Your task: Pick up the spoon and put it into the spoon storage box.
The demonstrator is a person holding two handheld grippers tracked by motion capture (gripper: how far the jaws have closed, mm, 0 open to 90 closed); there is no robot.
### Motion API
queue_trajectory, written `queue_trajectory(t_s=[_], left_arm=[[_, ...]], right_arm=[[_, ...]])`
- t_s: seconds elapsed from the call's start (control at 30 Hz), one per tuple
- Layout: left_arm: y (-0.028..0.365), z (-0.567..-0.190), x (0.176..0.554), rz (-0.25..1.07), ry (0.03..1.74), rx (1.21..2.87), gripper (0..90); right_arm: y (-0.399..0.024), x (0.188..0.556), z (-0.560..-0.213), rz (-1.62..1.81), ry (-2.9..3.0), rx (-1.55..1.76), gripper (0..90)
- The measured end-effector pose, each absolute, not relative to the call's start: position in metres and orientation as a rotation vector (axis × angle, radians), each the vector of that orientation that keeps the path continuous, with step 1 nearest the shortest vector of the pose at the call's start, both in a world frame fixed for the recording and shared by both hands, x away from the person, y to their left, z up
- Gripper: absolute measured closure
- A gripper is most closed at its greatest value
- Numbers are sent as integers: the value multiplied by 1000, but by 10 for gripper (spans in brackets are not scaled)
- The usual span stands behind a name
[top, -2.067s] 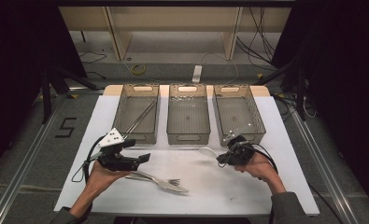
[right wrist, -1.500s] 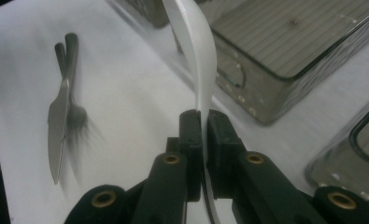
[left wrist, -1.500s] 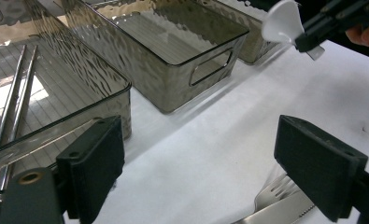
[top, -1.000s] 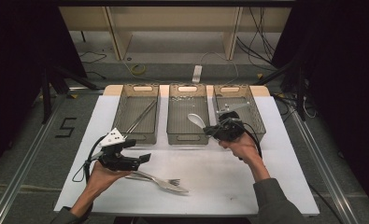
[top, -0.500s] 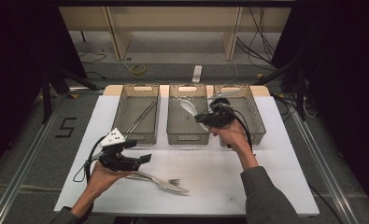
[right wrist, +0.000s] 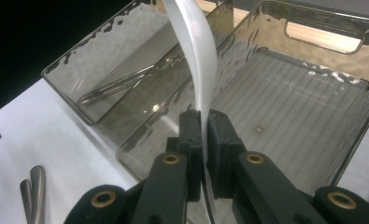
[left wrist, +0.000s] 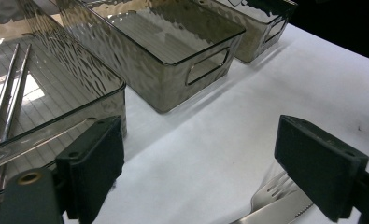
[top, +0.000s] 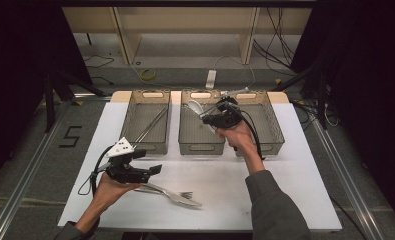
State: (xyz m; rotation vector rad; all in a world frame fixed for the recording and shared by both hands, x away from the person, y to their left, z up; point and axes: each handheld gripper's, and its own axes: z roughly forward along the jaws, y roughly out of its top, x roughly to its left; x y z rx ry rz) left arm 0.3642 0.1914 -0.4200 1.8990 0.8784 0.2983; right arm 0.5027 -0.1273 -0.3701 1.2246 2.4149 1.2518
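My right gripper [top: 207,116] is shut on the handle of a pale spoon [top: 195,107] and holds it above the middle bin [top: 199,146]. In the right gripper view the spoon [right wrist: 197,60] rises from between the closed pads [right wrist: 190,135], with the middle bin's ribbed floor [right wrist: 289,107] below. My left gripper [top: 154,169] stands open low over the white table, just above a fork [top: 183,195] and a knife lying together. In the left gripper view its jaws stand wide apart around bare table [left wrist: 208,168], with the fork's tines [left wrist: 270,190] by the right jaw.
Three smoky clear bins stand in a row at the back of the white table [top: 285,200]. The left bin [top: 146,146] holds long metal sticks [top: 152,125]. The right bin [top: 270,135] lies behind my right hand. The table's front right is bare.
My right gripper has carried the spoon from the table's right side up and leftward to over the middle bin. The left gripper, fork and knife have stayed put.
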Motion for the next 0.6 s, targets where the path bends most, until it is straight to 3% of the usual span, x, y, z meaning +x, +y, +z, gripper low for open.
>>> queue_trajectory(t_s=[0.6], left_arm=[[190, -421, 365, 293, 876, 1911, 151]], right_arm=[[-118, 524, -393, 1169, 2407, 1369, 858]])
